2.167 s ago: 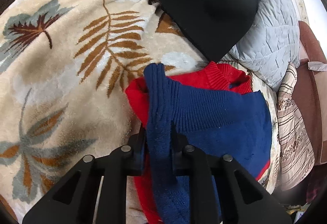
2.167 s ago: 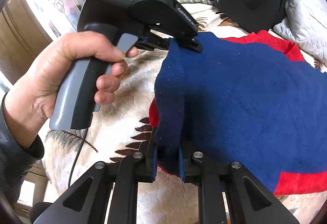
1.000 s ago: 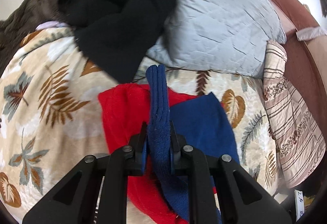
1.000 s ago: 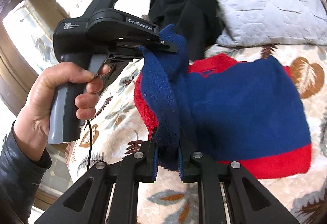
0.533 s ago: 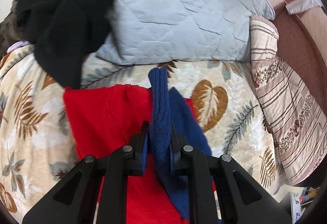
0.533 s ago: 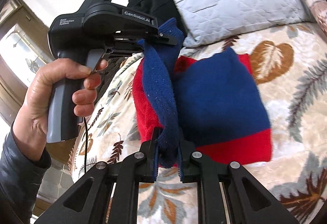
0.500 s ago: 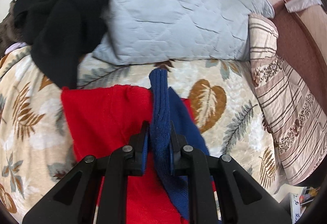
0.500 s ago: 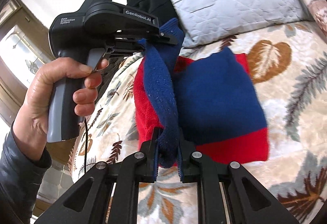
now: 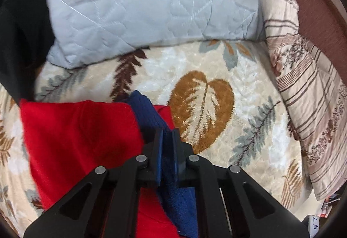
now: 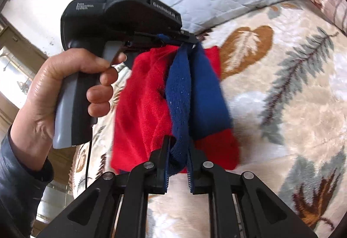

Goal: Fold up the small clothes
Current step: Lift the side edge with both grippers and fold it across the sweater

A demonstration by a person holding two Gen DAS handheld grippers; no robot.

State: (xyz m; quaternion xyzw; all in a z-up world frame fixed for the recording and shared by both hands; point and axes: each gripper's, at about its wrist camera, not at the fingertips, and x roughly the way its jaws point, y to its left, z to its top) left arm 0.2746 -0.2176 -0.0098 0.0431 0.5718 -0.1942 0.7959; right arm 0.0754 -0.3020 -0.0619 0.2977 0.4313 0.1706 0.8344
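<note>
A bed covered by a cream leaf-print blanket point(image 9: 216, 77) carries everything. On it, a red and blue sweater point(image 9: 82, 136) lies under and left of the left jaws. Beyond them rests a grey quilted pillow point(image 9: 151, 3), a black garment point(image 9: 19, 27) far left, a striped cushion point(image 9: 303, 90) right.

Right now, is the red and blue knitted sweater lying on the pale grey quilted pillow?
No, the red and blue knitted sweater lies on the leaf-patterned fleece blanket, below the pale grey quilted pillow.
</note>
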